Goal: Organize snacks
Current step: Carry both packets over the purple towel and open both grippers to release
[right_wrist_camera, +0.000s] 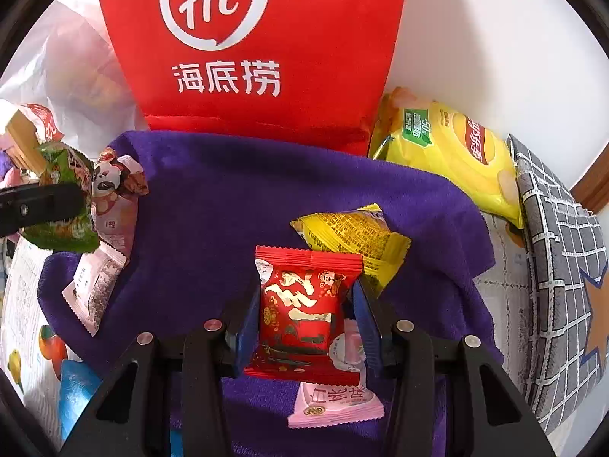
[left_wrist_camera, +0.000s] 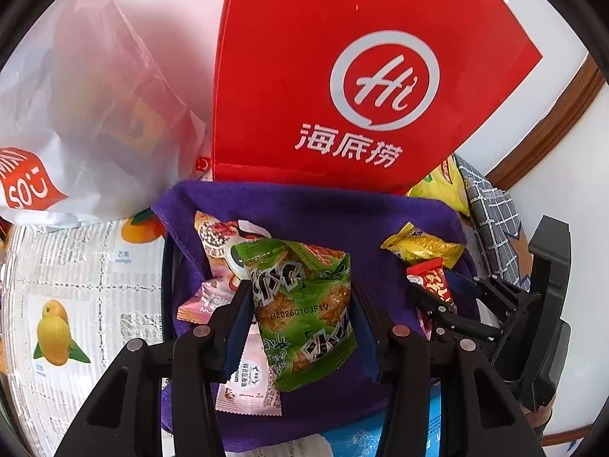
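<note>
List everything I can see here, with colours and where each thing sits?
red bag: one, red with white logo, standing behind the cloth
purple cloth: one, purple, spread under the snacks
green snack packet: one, green, gripped in the left claw
red snack packet: one, red, gripped in the right claw
yellow snack packet: one, yellow, on the cloth behind the red packet
pink snack packets: several, pink, scattered on the cloth
yellow chip bag: one, yellow, right of the red bag
white plastic bag: one, white, left of the red bag
left claw: black
right claw: black
</note>
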`<control>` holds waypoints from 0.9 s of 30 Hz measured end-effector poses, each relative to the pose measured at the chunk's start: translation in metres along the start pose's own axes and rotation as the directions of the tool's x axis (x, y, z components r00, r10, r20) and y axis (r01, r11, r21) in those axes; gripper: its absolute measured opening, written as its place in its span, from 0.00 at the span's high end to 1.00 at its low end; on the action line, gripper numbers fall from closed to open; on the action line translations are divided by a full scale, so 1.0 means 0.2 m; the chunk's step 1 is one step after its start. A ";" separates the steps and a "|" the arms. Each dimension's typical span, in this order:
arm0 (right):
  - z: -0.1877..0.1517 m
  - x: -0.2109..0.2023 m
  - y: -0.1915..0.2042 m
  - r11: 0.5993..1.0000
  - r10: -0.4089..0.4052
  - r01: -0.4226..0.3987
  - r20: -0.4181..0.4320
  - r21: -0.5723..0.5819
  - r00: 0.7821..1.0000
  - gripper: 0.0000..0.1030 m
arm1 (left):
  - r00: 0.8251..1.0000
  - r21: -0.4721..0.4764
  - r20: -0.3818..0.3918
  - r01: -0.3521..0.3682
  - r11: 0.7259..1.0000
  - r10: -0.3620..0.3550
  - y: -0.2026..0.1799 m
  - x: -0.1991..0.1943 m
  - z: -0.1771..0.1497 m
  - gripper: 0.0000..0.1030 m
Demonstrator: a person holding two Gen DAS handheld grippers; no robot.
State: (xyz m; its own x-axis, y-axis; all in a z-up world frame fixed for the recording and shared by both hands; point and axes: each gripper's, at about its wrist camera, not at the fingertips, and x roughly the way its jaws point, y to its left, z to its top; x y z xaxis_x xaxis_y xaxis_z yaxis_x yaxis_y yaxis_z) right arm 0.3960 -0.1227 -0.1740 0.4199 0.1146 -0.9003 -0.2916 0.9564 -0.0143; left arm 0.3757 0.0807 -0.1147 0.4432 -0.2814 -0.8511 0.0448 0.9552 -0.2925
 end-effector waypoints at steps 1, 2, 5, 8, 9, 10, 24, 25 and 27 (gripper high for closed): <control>0.00 0.00 0.00 1.000 -0.002 0.002 -0.003 -0.001 1.000 0.55 | 1.000 -0.001 -0.005 -0.002 1.000 0.002 0.00 0.01 0.00 0.55; 0.00 0.01 0.00 1.000 -0.005 0.005 -0.003 -0.003 1.000 0.55 | 1.000 0.000 -0.005 -0.002 1.000 0.002 0.00 0.01 0.00 0.55; 0.00 0.02 0.00 1.000 -0.017 0.017 -0.005 -0.009 1.000 0.55 | 1.000 0.009 -0.009 0.001 1.000 -0.001 0.00 0.02 0.00 0.55; 0.00 0.04 0.01 1.000 -0.012 0.012 -0.011 -0.005 1.000 0.55 | 1.000 0.015 -0.023 -0.003 1.000 0.003 -0.01 0.04 0.00 0.55; 0.01 0.04 0.02 1.000 -0.013 0.013 -0.012 -0.004 1.000 0.55 | 1.000 0.014 -0.028 -0.001 1.000 0.001 -0.01 0.05 0.00 0.55; 0.01 0.04 0.02 1.000 -0.015 0.015 -0.013 -0.004 1.000 0.55 | 0.999 0.011 -0.032 0.002 1.000 -0.002 -0.01 0.05 -0.01 0.55; 0.02 -0.01 0.01 1.000 0.026 -0.026 -0.020 -0.005 0.999 0.40 | 0.997 0.006 -0.082 -0.015 1.000 0.016 0.00 0.13 -0.01 0.55; 0.03 -0.02 0.02 1.000 0.030 -0.030 -0.017 -0.007 0.999 0.40 | 0.996 0.003 -0.084 -0.015 1.000 0.015 0.00 0.13 -0.01 0.54; 0.03 -0.06 0.03 0.999 0.041 -0.041 -0.005 -0.016 0.999 0.40 | 0.996 0.000 -0.086 -0.014 1.000 0.014 0.00 0.14 -0.01 0.54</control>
State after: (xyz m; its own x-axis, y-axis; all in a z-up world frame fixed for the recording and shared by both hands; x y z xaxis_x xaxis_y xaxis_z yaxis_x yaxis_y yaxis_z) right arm 0.3947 -0.1158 -0.1611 0.4037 0.1521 -0.9021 -0.3221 0.9466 0.0155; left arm 0.3869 0.0728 -0.1387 0.3648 -0.2750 -0.8895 0.0388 0.9591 -0.2805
